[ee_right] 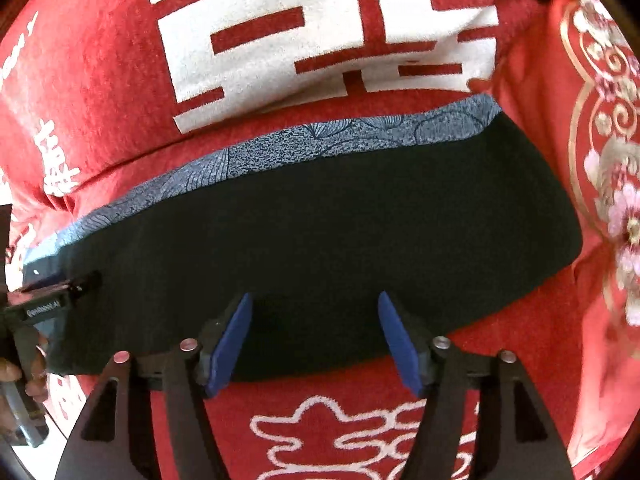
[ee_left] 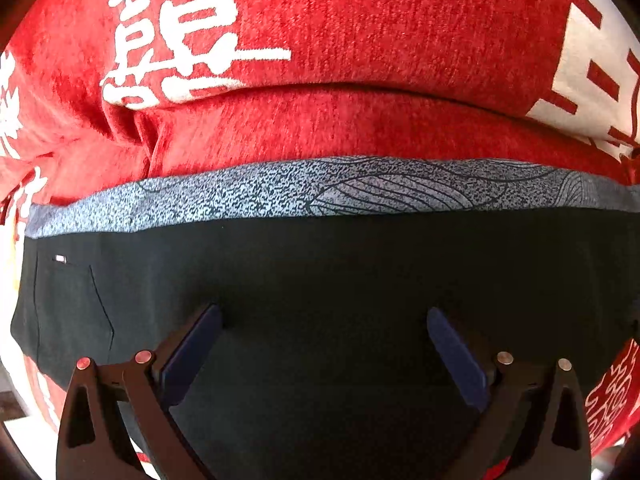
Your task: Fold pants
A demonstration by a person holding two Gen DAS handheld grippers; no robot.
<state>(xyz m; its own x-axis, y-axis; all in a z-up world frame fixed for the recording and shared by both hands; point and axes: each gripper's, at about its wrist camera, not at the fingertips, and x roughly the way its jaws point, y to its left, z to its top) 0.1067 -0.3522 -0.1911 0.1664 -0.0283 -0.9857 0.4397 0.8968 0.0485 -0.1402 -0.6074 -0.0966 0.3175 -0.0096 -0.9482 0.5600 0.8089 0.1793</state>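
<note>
Red blanket [ee_left: 360, 20] | dark pants [ee_left: 320, 280] folded | left gripper [ee_left: 324, 320], right gripper [ee_right: 315, 304] spread, empty

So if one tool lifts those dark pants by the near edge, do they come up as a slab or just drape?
Likely drape: the dark pants lie flat and follow the rumpled red blanket. The folded layers probably slide apart, since nothing visibly binds them. The patterned band looks just as thin, so hardly stiffer.
</note>
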